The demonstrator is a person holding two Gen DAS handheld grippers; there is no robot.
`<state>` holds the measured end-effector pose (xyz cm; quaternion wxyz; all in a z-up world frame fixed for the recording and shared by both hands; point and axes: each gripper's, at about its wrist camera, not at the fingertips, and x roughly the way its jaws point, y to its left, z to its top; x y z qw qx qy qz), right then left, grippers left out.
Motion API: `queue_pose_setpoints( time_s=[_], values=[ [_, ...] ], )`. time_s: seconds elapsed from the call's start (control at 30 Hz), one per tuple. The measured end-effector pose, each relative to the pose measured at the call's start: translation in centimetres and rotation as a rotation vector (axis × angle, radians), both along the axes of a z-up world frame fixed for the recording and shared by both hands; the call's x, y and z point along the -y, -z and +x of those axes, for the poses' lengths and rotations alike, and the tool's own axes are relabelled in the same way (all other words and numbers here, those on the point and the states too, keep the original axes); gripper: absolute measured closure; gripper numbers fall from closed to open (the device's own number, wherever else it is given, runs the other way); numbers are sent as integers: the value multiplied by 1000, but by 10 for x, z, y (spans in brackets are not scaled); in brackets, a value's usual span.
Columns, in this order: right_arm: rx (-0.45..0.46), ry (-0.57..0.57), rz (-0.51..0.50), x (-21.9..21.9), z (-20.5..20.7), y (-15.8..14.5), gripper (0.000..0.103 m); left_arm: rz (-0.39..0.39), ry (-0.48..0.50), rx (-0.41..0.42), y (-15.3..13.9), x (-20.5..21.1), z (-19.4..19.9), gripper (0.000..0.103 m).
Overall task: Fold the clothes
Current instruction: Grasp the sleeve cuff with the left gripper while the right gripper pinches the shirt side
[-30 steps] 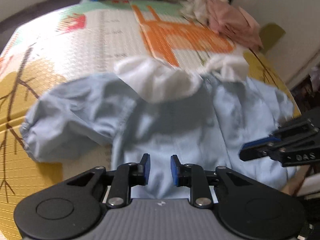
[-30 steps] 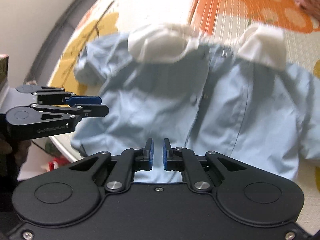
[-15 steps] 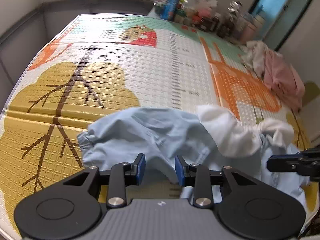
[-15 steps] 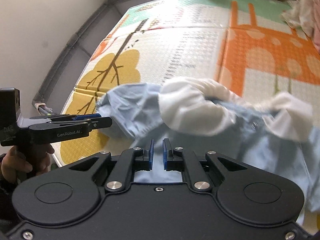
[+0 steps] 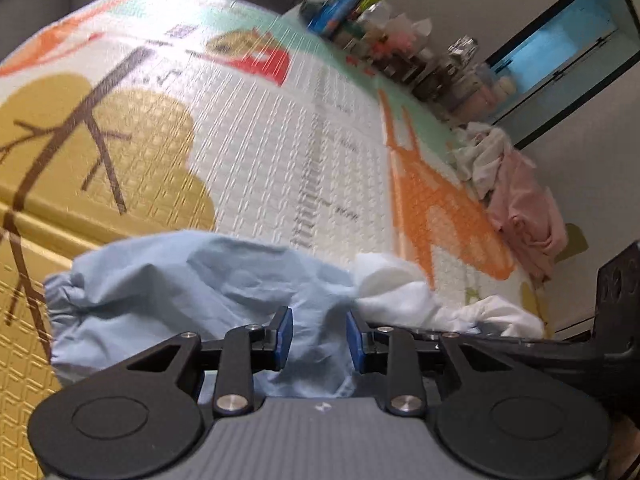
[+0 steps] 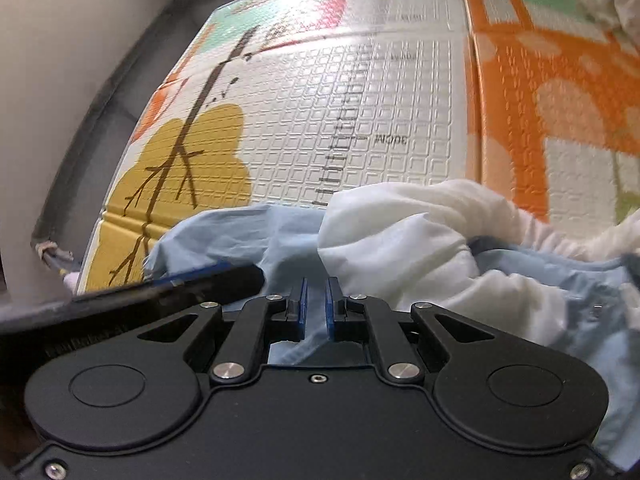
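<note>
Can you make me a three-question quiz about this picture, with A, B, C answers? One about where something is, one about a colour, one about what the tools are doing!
1. Where is the pink clothes pile?
A. far right edge of the mat
B. under the blue shirt
C. in the left tool

2. What colour is the shirt's collar?
A. white
B. red
C. black

3. How is the right tool?
A. wide open
B. nearly shut, blue cloth between its pads
C. holding a bottle

Answers: 1 A, it lies beyond the orange print; 2 A, white ruffles top the blue shirt; 3 B, only a narrow gap with fabric shows.

Domestic room: patterned children's play mat (image 5: pixel 248 152), clothes pile (image 5: pixel 516 196) at 2 o'clock, cluttered bottles (image 5: pixel 360 12) at 12 o'clock.
</note>
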<state>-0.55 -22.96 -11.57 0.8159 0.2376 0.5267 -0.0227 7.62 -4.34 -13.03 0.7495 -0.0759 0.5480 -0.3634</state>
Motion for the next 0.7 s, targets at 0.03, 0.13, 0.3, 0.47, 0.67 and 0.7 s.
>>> queue_pose_setpoints(
  time_s=[0.03,0.13,0.3,0.47,0.67,0.7],
  values=[
    [-7,4,-2,0,3,6,95,9,-4,-7,5,1,2,76],
    [-34,9,-18,1,9,19,95,42,-11,-14,16,1,5,76],
    [-69,-3,-65,2,12,32,99,107,-30,-22,28,-10,15,86],
    [-84,-31,-94,-1,14,33,102,118,-66,-23,28,-32,29,89],
    [-94,-34,-105,-2,17,33,103,148,-97,-9,25,-57,46,96],
    [-95,-34,-103,-1,17,33,103,151,-102,-6,25,-60,48,98]
  ],
)
